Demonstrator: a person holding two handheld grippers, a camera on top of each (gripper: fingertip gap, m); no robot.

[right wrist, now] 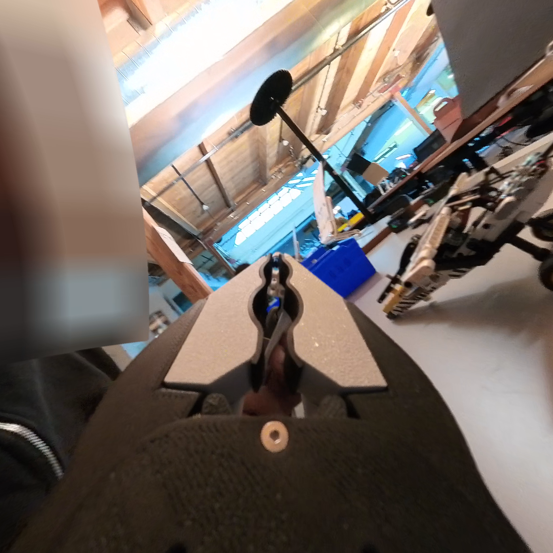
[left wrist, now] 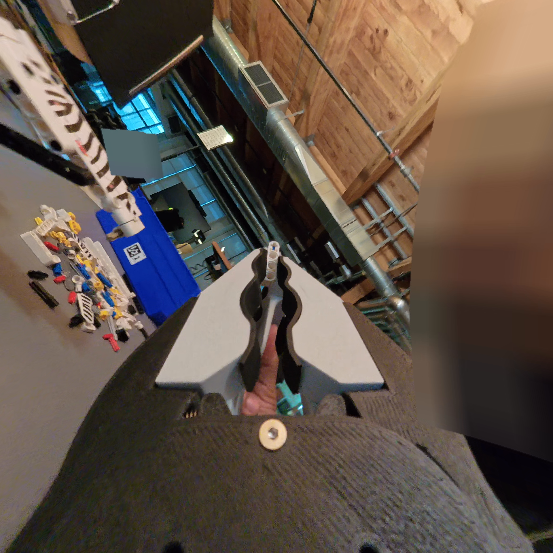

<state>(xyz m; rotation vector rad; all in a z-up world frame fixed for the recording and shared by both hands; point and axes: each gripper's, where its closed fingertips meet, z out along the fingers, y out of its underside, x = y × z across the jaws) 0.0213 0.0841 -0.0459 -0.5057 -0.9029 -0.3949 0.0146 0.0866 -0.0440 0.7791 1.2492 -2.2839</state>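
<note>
Blue bin (left wrist: 149,263) carried a white sticker w/ a black square code; writing not given. Left gripper (left wrist: 273,254) was clamped on a white holed beam (left wrist: 271,260), tip poking past the fingertips. Right gripper (right wrist: 276,263) was closed on a small grey-and-blue piece (right wrist: 275,284). Grey tabletop (left wrist: 36,374) held loose building-brick parts (left wrist: 86,278); wood-plank ceiling (left wrist: 359,74) w/ metal duct overhead.
</note>
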